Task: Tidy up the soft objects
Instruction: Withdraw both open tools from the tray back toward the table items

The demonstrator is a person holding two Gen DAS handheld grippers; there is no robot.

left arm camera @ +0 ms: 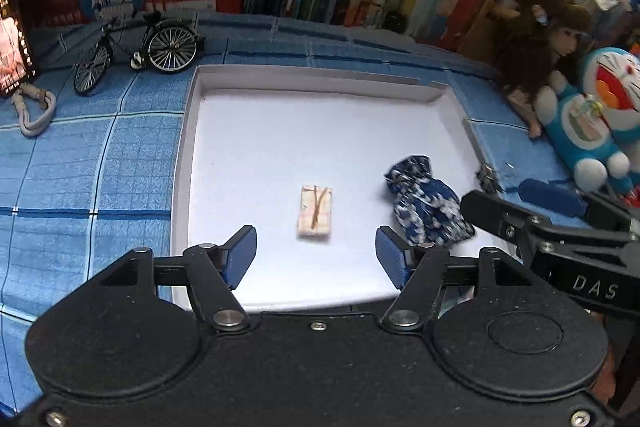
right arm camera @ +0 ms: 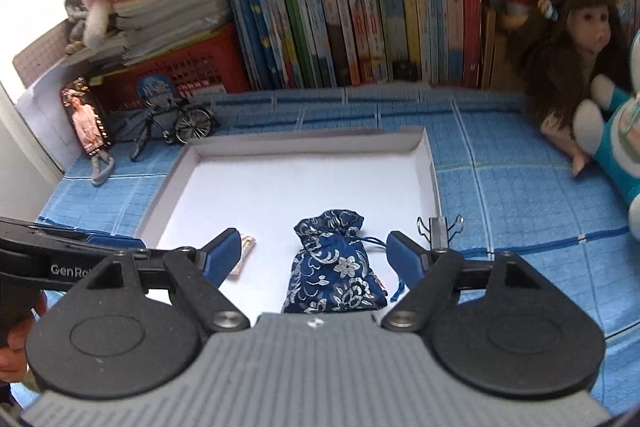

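Both tongs released: left gripper [left arm camera: 316, 253] above small pink fabric packet [left arm camera: 315, 216], right gripper [right arm camera: 314, 253] above blue floral drawstring pouch [right arm camera: 335, 267], inside shallow white tray [left arm camera: 188, 147]. Risk: the pouch's loose cord, apparently near the right pad, may snag.

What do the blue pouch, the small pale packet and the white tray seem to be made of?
The blue pouch: probably woven brocade with a slight sheen; silver flower pattern, gathered neck, drawstring cord.
The small pale packet: possibly folded cloth or paper, matt, tied with a thin brown string; too blurred to decide.
The white tray: seemingly cardboard, matt; thin folded walls with a cut corner.
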